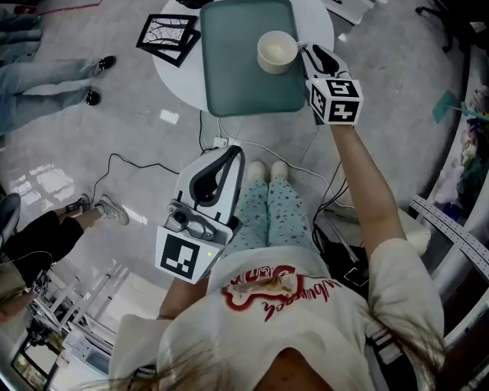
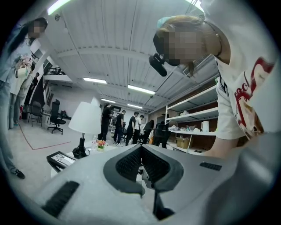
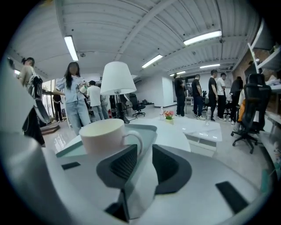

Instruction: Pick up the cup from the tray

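Right claw point(image 3: 144, 153) stands moderately wide with nothing gripped, so the task looks to be at the approach stage, with closing and lifting both left to do. White cup point(image 3: 103, 136) sits upright on the green tray point(image 3: 148, 128), just ahead of the jaws and offset toward the left jaw. Its handle point(image 3: 135, 139) faces the gap, near that jaw's tip, apparently not yet inside. In the head view the cup sits toward the tray's right side, just beside the claw. Tray rests on a round white surface point(image 1: 319, 21). Left claw point(image 1: 220, 172) is low by the person's legs, well apart from the tray, jaws together, empty.
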Available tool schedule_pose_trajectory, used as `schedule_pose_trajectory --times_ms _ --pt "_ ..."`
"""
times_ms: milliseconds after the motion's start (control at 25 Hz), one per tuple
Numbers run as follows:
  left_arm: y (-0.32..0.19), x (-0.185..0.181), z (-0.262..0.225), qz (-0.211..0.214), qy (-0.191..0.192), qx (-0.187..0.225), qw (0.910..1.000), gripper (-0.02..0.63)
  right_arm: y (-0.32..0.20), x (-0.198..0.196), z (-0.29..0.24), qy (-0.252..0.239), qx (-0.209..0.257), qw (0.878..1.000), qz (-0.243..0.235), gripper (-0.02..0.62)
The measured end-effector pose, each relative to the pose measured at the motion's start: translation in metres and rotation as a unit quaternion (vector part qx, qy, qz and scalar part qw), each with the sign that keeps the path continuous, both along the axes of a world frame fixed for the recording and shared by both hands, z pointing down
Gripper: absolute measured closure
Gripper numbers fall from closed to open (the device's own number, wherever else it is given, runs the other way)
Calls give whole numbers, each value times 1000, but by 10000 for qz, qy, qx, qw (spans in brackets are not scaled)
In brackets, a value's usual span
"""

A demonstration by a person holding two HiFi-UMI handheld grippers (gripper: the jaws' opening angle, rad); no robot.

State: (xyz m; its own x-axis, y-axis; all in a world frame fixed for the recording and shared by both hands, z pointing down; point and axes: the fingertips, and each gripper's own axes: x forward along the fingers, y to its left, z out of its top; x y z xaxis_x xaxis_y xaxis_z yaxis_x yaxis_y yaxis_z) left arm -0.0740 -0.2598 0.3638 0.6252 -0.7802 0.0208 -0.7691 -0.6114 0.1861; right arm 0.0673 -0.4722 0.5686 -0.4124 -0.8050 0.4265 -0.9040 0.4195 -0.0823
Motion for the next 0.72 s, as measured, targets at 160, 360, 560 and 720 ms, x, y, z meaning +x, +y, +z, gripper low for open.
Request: schedule_pose_trajectory --times_ms 160,360,560,720 --pt "-5 -9 13 -53 -16 -141 9999 594 -17 -11 10 -3 -67 9999 -132 514" --pt "-12 -15 19 -95 12 -207 9997 594 -30 -19 7 -203 128 9990 -381 514" --pt "-18 -21 22 -104 27 -250 9996 594 -38 -28 6 -74 339 9938 -1057 514" --pt "-21 -24 25 -84 45 -282 9996 594 -42 -38 6 -54 398 9842 -1724 518"
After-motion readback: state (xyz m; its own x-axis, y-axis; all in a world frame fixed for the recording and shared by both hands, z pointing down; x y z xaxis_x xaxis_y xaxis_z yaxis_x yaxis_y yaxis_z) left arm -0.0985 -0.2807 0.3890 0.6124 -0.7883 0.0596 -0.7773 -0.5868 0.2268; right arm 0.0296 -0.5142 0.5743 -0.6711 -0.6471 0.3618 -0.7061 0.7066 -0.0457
